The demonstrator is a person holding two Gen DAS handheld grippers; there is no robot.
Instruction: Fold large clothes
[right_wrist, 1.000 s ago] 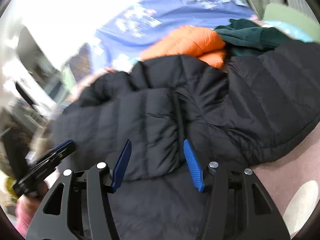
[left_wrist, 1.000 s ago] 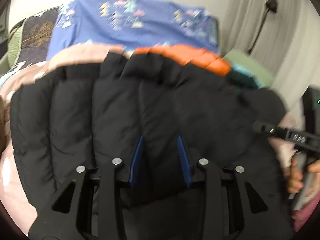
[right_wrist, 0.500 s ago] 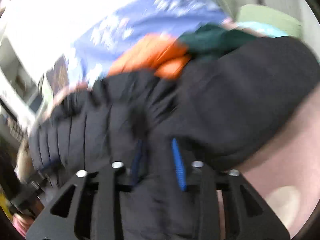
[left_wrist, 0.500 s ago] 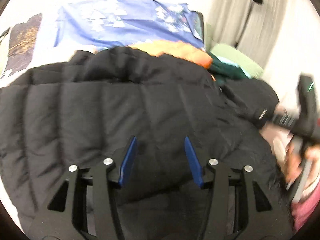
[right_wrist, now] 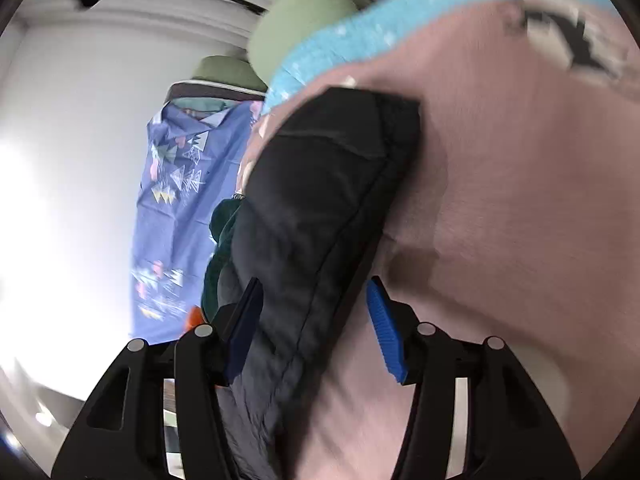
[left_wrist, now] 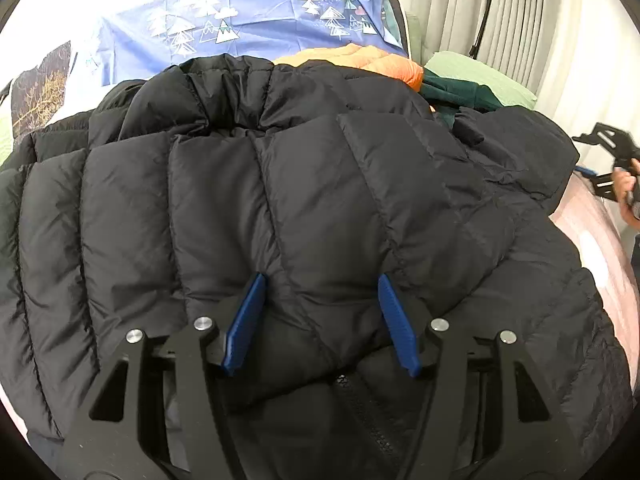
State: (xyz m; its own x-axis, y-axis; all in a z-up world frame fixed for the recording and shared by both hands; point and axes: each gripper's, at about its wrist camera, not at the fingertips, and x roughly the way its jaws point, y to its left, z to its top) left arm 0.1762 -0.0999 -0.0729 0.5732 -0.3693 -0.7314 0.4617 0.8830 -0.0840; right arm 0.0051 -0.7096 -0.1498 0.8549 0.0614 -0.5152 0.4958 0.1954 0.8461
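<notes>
I see the pink bedspread (right_wrist: 520, 200) under everything, spreading right of and ahead of my right claw (right_wrist: 314, 324). The black puffer jacket (left_wrist: 300, 200) lies flat on the bed and fills the left wrist view: it runs ahead of my left claw (left_wrist: 320, 318) and out to both sides of it. Its collar sits far ahead, its zipper (left_wrist: 360, 412) just below and between the pads. Beyond the jacket, ahead of the left claw, is a blue tree-print sheet (left_wrist: 260, 20), then an orange jacket (left_wrist: 360, 58) and a dark green garment (left_wrist: 452, 92) off to the front right.

Left claw: jaws spread, just been opening, hovering over the hem fabric, pads not pinching it. Right claw: rolled over, jaws just been opening, spread around the jacket's sleeve (right_wrist: 320, 200). The sleeve runs between the pads; left pad seems to touch it, right pad stands clear. In the left wrist view, the right claw (left_wrist: 608, 160) shows far right, blurred, held by a hand (left_wrist: 626, 192).
</notes>
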